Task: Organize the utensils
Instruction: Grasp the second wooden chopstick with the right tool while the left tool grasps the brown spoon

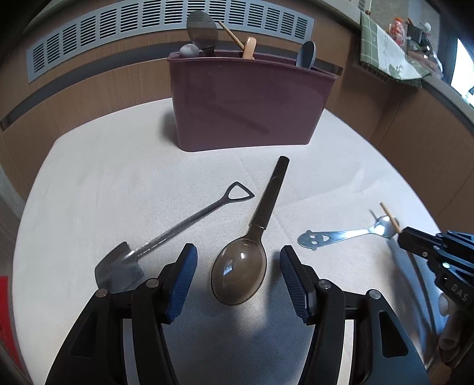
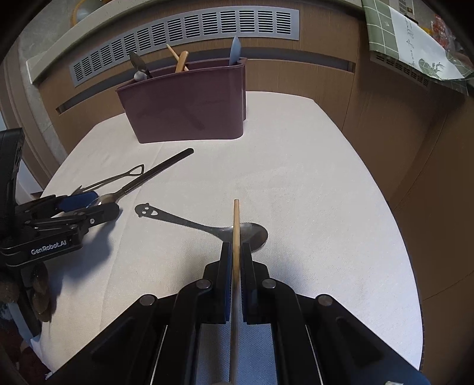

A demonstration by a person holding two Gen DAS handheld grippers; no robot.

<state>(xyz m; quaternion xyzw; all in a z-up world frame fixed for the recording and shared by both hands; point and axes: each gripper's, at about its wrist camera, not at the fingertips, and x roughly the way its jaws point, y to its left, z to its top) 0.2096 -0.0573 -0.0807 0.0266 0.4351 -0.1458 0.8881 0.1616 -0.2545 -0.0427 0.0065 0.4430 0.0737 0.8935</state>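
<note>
A maroon utensil holder [image 1: 248,103] [image 2: 186,103] stands at the back of the white table with several utensils in it. My left gripper [image 1: 238,266] is open, its jaws on either side of the bowl of a brown translucent spoon [image 1: 240,272] with a black handle. A shovel-shaped metal spoon [image 1: 166,237] lies to its left. My right gripper [image 2: 236,251] is shut on a wooden chopstick [image 2: 236,225] and holds it above a smiley-handled metal spoon [image 2: 207,226] [image 1: 340,235].
The white tablecloth [image 2: 326,207] covers a rounded table whose edge drops off at the right. A wooden wall panel with a vent grille [image 1: 166,26] stands behind the holder. A green checked cloth [image 2: 400,38] hangs at the upper right.
</note>
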